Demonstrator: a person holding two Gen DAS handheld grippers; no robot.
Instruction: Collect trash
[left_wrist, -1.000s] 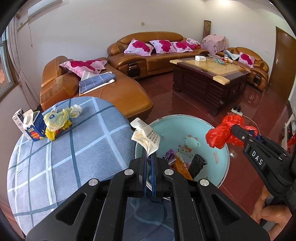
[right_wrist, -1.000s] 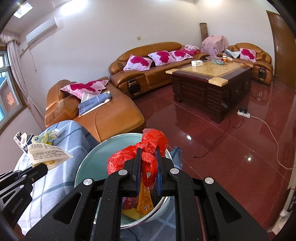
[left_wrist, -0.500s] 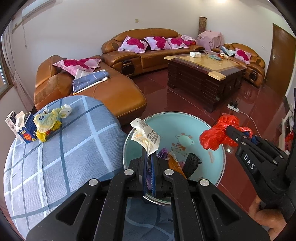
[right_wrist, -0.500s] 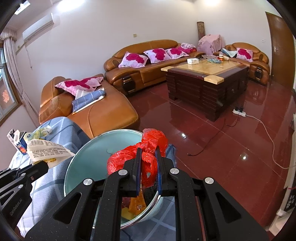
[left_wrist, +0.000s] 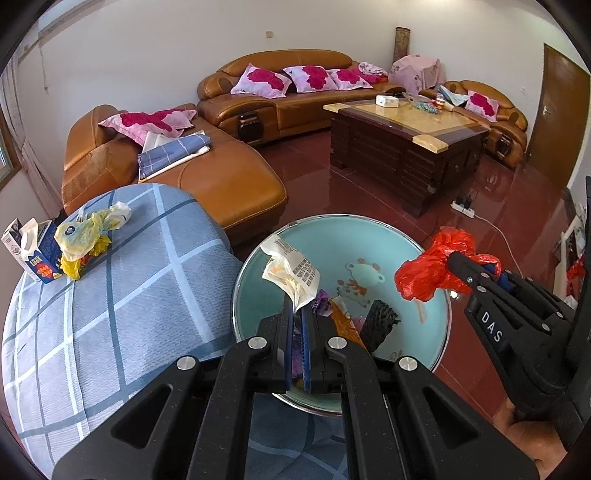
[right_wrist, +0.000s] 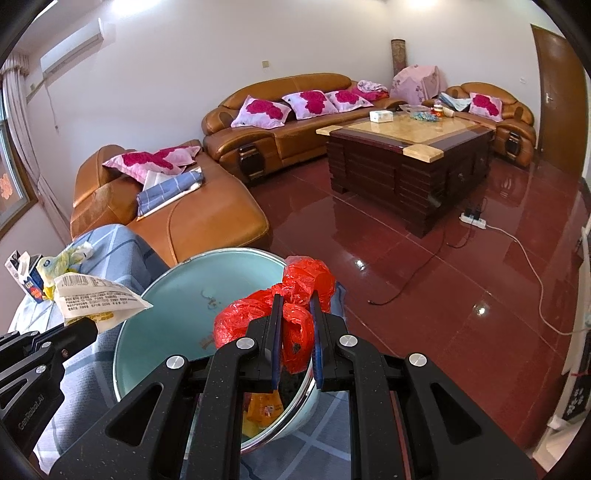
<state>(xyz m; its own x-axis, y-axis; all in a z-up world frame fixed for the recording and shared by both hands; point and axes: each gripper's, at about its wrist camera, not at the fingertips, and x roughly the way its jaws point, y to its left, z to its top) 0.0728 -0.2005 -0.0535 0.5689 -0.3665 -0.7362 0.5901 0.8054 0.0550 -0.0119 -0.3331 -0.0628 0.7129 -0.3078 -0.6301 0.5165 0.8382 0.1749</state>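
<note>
My left gripper (left_wrist: 297, 308) is shut on a crumpled white printed wrapper (left_wrist: 291, 271) and holds it over the left side of a light-blue basin (left_wrist: 369, 236). The basin holds several pieces of trash, among them a black mesh piece (left_wrist: 380, 325). My right gripper (right_wrist: 295, 299) is shut on a red plastic bag (right_wrist: 295, 295) above the basin's right rim (right_wrist: 177, 269). The right gripper with the bag also shows in the left wrist view (left_wrist: 448, 258). The left gripper with the wrapper (right_wrist: 96, 295) shows in the right wrist view.
The basin stands on a table with a blue checked cloth (left_wrist: 110, 295). A blue and white carton (left_wrist: 33, 254) and a yellow plastic bag (left_wrist: 81, 236) lie at the table's far left. Brown leather sofas (left_wrist: 177, 173), a wooden coffee table (left_wrist: 406, 147) and red tiled floor lie beyond.
Both grippers have moved slightly inward over the basin, each still holding its trash. The basin appears closer and lower in both views.
</note>
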